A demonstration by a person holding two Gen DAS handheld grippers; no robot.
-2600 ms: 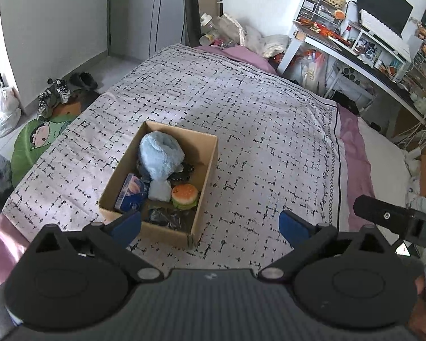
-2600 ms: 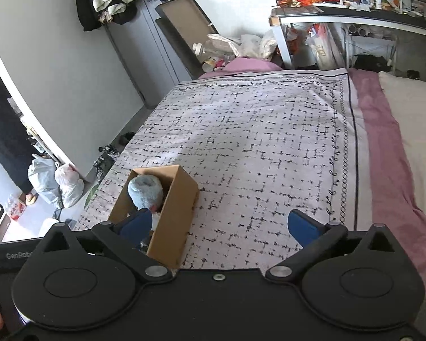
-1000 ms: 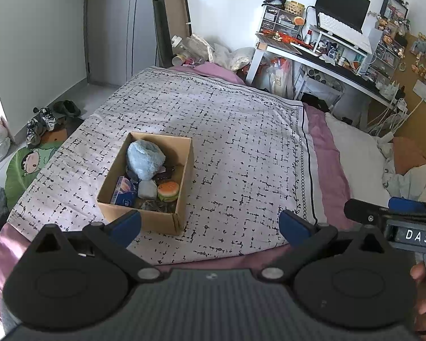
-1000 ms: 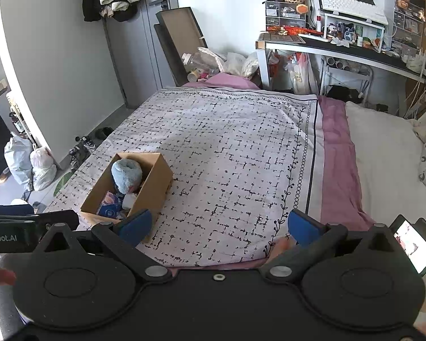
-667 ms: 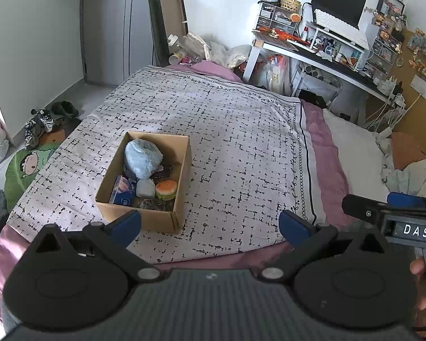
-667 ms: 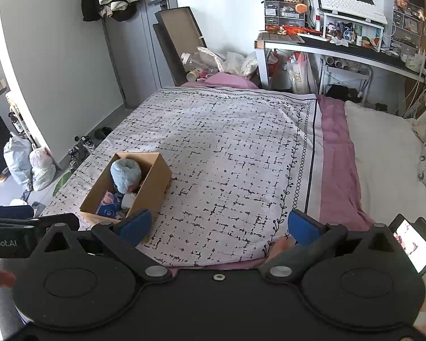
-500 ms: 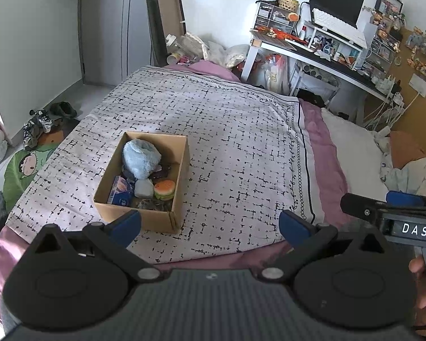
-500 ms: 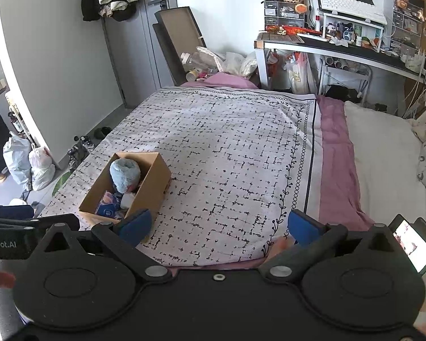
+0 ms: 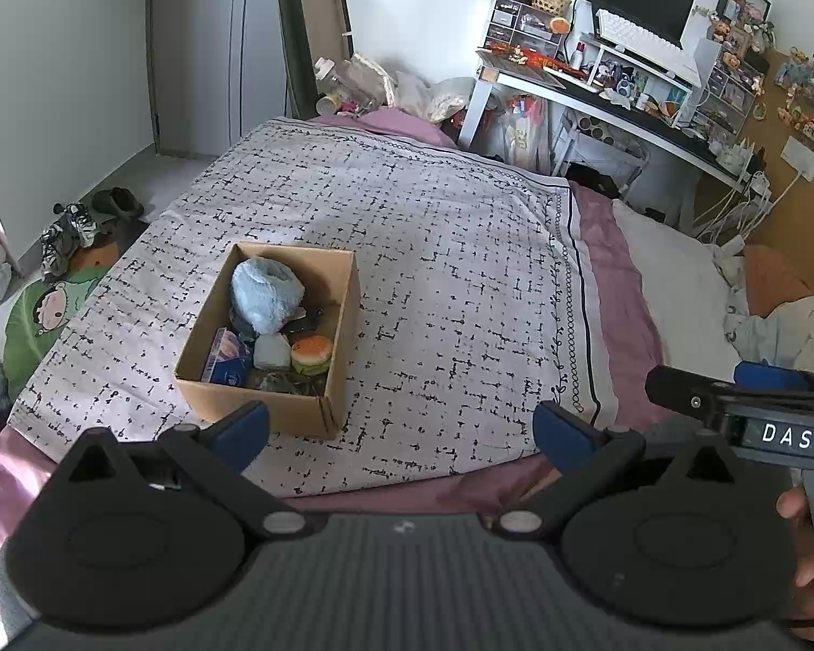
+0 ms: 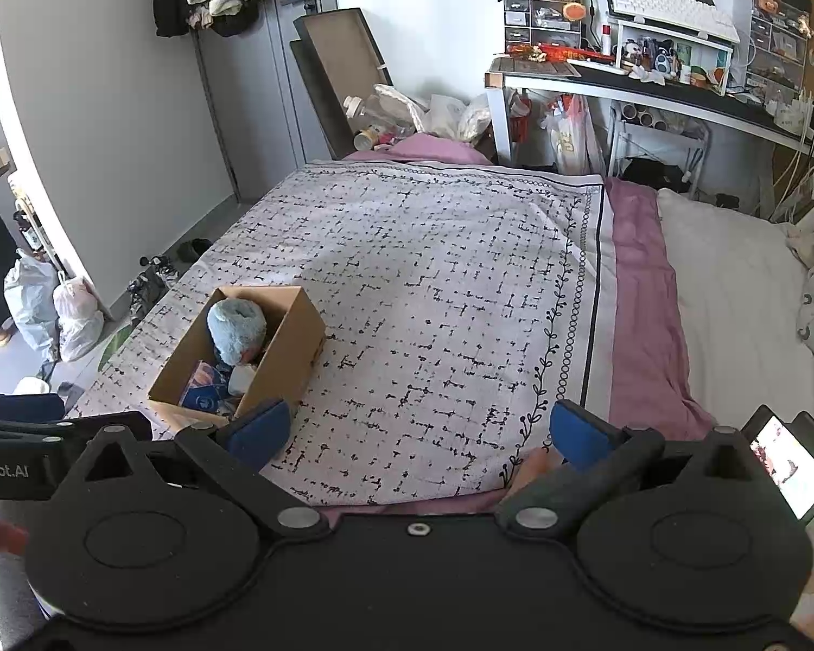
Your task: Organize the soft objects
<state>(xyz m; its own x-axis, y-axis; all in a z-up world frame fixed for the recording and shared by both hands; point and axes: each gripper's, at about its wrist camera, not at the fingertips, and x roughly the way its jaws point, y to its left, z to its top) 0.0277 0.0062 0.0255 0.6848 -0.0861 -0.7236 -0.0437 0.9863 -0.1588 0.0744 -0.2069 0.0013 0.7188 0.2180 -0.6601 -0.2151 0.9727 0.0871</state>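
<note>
A cardboard box point(image 9: 336, 369) sits on the patterned bedspread point(image 9: 434, 249) near the bed's front left corner. In it lie a light blue plush point(image 9: 266, 293), a burger toy point(image 9: 311, 353), a small pale cushion point(image 9: 272, 351) and a blue packet point(image 9: 227, 363). The box also shows in the right wrist view point(image 10: 293, 347), with the plush point(image 10: 236, 328) on top. My left gripper point(image 9: 401, 431) is open and empty, held back from the bed's front edge. My right gripper point(image 10: 415, 434) is open and empty, also back from the edge, to the right of the left one.
A cluttered desk point(image 9: 624, 103) with a monitor stands at the back right. Bags and bottles point(image 10: 423, 114) pile up at the bed's far end. Shoes point(image 9: 65, 228) and a cartoon mat point(image 9: 43, 309) lie on the floor left. A phone point(image 10: 792, 469) shows at right.
Both grippers have pulled up and back from the bed, so the box looks smaller and farther. In the last half second little has moved. Both grippers stayed open.
</note>
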